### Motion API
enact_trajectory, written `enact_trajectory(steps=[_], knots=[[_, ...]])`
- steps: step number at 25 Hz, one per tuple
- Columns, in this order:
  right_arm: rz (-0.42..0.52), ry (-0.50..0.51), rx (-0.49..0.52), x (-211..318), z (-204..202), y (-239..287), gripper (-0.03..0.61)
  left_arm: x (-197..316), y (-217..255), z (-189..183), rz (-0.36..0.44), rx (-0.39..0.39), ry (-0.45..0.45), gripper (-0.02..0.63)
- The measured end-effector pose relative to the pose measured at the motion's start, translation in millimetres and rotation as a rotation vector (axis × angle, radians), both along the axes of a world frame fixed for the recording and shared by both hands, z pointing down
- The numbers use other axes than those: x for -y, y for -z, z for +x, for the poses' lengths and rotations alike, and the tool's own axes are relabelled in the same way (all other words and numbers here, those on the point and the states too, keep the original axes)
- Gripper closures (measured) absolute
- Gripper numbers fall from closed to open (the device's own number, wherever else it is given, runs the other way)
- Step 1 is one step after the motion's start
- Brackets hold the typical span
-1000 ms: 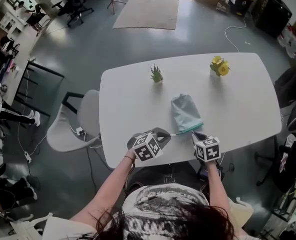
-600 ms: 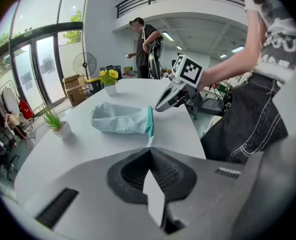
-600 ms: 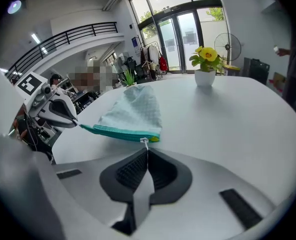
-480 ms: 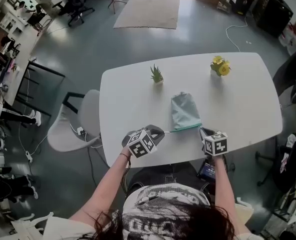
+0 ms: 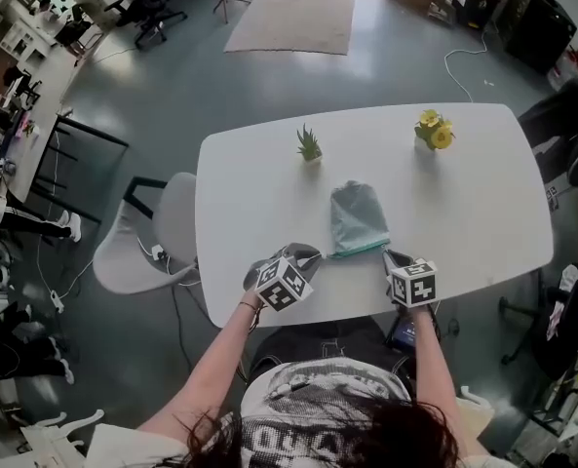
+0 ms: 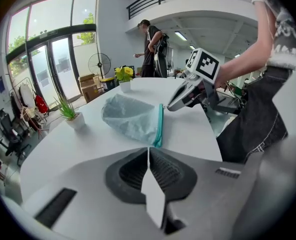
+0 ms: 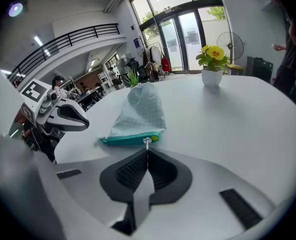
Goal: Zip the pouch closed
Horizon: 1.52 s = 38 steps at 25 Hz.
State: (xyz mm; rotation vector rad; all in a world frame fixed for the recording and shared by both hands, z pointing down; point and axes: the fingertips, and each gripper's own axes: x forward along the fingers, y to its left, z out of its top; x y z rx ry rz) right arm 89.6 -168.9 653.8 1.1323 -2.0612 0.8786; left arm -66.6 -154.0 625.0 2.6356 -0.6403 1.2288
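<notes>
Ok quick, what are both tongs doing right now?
Left tongs: closed, pinching the pouch corner.
Right tongs: closed on the zipper pull.

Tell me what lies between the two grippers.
The pouch, its teal zipper edge spanning from left gripper to right gripper, as the head view shows.

One table (image 5: 483, 193), one chair (image 5: 167, 232), one pouch (image 5: 357, 217), one green plant (image 5: 309, 144) and one yellow flower (image 5: 432, 130), both potted.
</notes>
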Motion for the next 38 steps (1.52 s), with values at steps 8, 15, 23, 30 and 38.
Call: enact_trajectory(steps=[8,15,23,30,38], knots=[[0.027,-0.005,-0.032,1,-2,3,0.489,-8,5,-3,-0.077,-0.111,0.097,0.462],[0.141,-0.024,0.023,0,-14,47,0.466,-16,41,-6,-0.024,-0.225,0.133,0.496],[0.286,-0.029,0.103,-20,-49,110,0.469,-17,83,-35,0.057,-0.370,0.257,0.529],[0.305,0.029,0.128,-49,-85,129,0.472,-27,91,-66,0.076,-0.444,0.383,0.552],[0.281,0.087,0.139,-66,-98,126,0.474,-54,76,-60,0.039,-0.411,0.385,0.557]])
